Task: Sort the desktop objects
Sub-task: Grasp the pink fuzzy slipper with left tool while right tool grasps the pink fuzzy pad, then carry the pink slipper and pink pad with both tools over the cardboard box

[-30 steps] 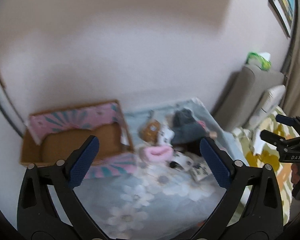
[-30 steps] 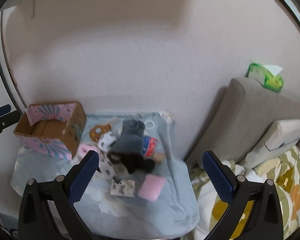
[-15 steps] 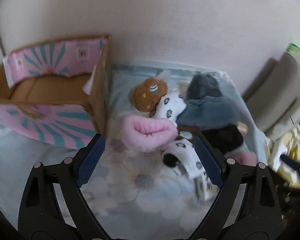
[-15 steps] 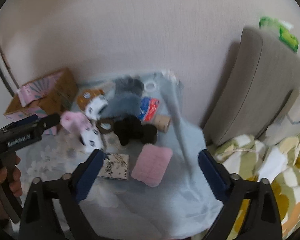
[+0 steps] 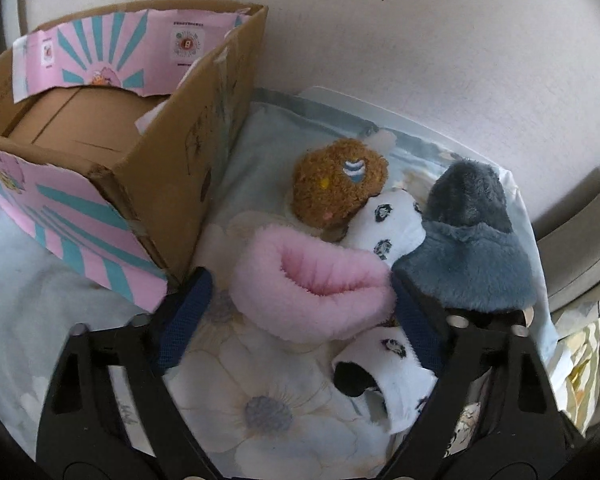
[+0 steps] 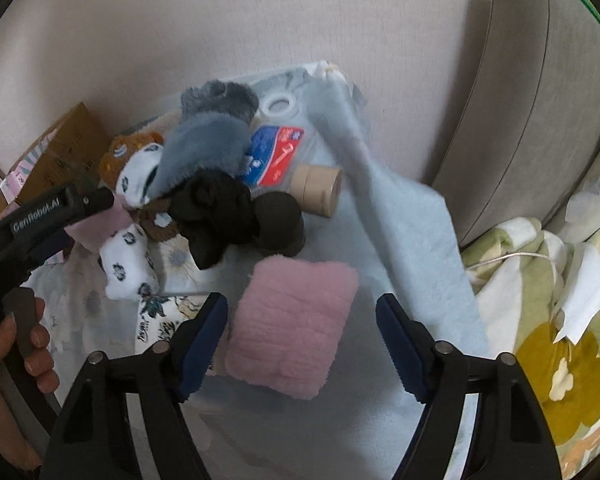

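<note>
Now, target: pink fluffy slipper (image 5: 312, 284) lies on the floral cloth (image 5: 260, 392), just beside the cardboard box (image 5: 148, 184) and touching the sock pile.
Long axis: it runs crosswise, left to right, across the left gripper's span; the opening faces the camera.
Nearer gripper: left gripper (image 5: 300, 312), jaws spread, nothing held, one pad at each end of the slipper.
Likely move: judged, ease forward and close across it, then carry it left to the box.
Neighbours: brown plush slipper (image 5: 336, 184), grey slipper (image 5: 472, 248), panda-print sock (image 5: 388, 372).
Right gripper: right gripper (image 6: 300, 344) is also spread and empty, straddling a pink folded cloth (image 6: 296, 320).
</note>
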Available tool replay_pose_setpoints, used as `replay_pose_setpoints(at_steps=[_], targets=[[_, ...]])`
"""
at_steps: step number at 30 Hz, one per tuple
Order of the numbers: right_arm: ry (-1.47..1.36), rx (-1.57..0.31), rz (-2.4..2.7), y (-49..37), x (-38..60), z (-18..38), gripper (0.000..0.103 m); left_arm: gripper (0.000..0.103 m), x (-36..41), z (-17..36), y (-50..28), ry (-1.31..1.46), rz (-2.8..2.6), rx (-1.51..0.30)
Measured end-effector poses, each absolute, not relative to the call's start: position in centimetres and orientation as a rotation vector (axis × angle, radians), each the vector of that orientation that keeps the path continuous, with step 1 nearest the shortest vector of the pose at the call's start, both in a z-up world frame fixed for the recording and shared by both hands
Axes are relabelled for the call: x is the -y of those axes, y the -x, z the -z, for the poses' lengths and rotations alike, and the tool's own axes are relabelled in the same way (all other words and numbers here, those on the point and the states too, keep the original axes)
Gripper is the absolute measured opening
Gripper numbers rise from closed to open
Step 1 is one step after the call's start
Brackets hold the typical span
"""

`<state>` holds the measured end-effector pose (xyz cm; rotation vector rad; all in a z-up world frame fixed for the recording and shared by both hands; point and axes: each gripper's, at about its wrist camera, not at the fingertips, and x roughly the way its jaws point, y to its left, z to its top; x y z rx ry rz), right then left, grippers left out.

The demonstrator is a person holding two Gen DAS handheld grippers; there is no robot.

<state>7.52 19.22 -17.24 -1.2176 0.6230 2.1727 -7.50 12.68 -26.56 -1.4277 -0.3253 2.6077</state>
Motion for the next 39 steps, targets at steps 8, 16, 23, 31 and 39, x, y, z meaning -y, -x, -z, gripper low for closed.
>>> replay_pose_setpoints(at_steps=[8, 16, 23, 31, 39], targets=[[1.257, -0.631, -2.189, -7.4, -19.1, 18.2, 0.043, 0.037, -12.4, 26.9, 7.5, 1.397, -2.572, 0.382], [1.229, -0.603, -2.206, -8.0, -18.5, 17.6, 0.036, 0.025, -12.7, 26.1, 6.6, 1.347, -2.549, 0.343], [1.161, -0.569, -2.225, -8.8, -17.6, 15.8, 0.035, 0.024, -12.4, 24.3, 6.0, 1.320, -2.529, 0.300], [1.134, -0.554, -2.239, -8.1, -17.0, 12.4, 0.035, 0.024, -10.4, 18.6, 5.3, 1.254, -2.481, 0.243], [1.046, -0.487, -2.308, -6.0, -16.4, 6.8, 0.035, 0.024, -8.1, 11.6, 5.4, 1.139, -2.444, 0.097]])
